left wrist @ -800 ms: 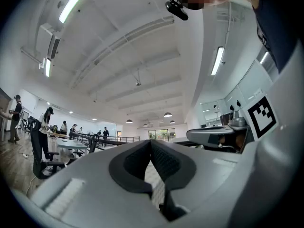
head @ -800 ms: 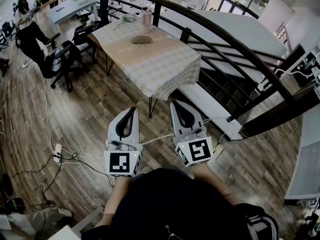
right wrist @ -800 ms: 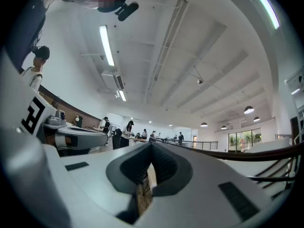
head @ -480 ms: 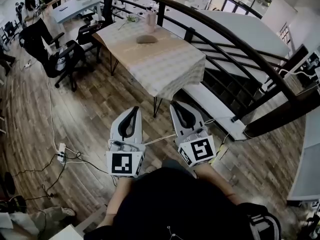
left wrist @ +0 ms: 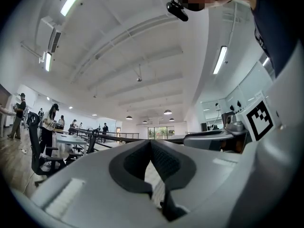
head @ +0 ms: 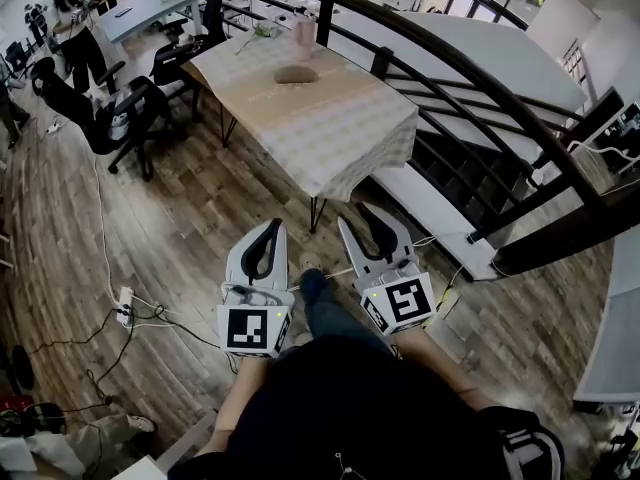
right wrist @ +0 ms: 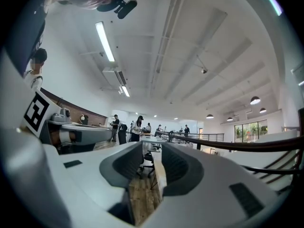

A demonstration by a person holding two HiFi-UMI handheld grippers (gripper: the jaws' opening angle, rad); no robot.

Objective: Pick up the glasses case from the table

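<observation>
Left gripper (head: 268, 230): low over the wood floor (head: 200, 218), aimed roughly level at the table (head: 340, 138). Jaws pressed together at the tips and empty. Only the loop behind the tips shows a gap.

Glasses case (head: 296, 74): brown oval, lying flat on the checked cloth toward the table's far end. It's near the pink cup (head: 305, 36) but apart from it. It's well apart from both grippers, with a stretch of floor and most of the table's length in between. Nothing is touching it, so the pick isn't under way. I read this as the walk-up.

Key relation: the case lies straight ahead, about in line with the space between the two grippers and a shade closer to the left one's line. Its long axis runs across the head view, crosswise to the approach. Both sets of jaws open side to side as held, i.e. along the case's length. My guess is the grab needs a wrist roll or a different approach angle to take it across the short width.

Right gripper (head: 356, 226): just beside the left one, with the person's leg (head: 325, 313) between them, and pointing level the same way. Jaws slightly spread and empty. Its own view shows floor and the table edge through the slot. Neither gripper is clearly nearer. The right one is already parted, so it's my pick for the grasp, but that's a guess.
</observation>
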